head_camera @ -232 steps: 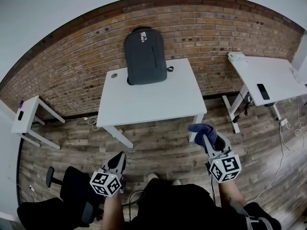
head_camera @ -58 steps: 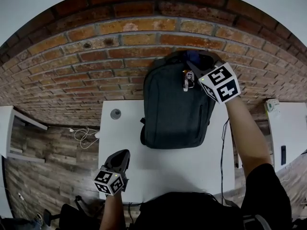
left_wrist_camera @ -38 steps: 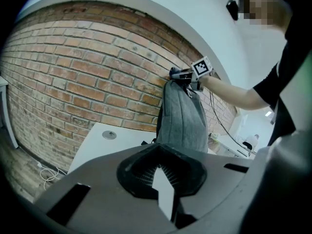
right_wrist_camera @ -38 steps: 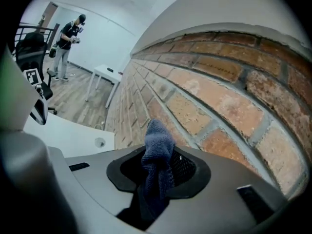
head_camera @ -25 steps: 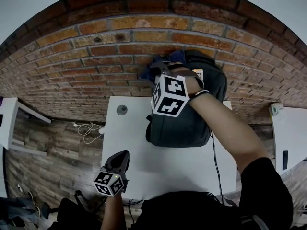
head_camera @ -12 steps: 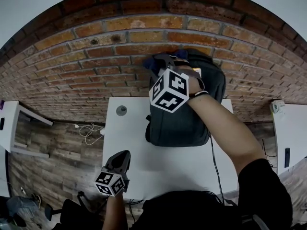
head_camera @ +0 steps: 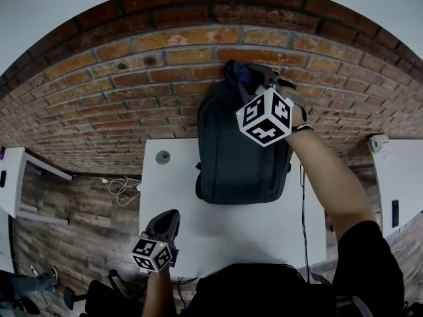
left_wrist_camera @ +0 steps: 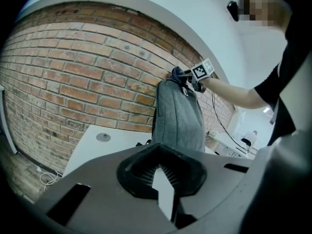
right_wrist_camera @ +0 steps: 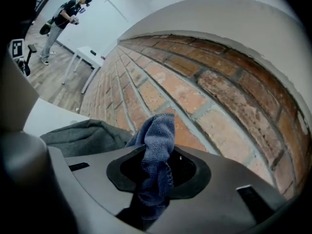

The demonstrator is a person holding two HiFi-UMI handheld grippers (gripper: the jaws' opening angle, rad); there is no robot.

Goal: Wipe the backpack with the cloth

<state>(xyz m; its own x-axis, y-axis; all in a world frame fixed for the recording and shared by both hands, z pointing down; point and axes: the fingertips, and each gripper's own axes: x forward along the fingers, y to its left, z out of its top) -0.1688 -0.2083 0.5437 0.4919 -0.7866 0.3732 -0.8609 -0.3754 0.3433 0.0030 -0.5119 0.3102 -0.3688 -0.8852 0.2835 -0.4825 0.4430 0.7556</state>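
While the right gripper (head_camera: 259,78), pinching the blue cloth (head_camera: 235,72), is holding it at the top of the dark backpack (head_camera: 238,154) standing on the white table (head_camera: 218,233) against the brick wall (head_camera: 132,84), the left gripper (head_camera: 169,218) is hovering by the table's front left corner, jaws pressed together, empty.

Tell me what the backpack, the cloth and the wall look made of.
The backpack: dark grey woven fabric, matte, finely heathered. The cloth: probably blue microfibre or terry, going by its fuzzy nap and stitched edge. The wall: red-brown brick with pale mortar joints, rough, unglazed.
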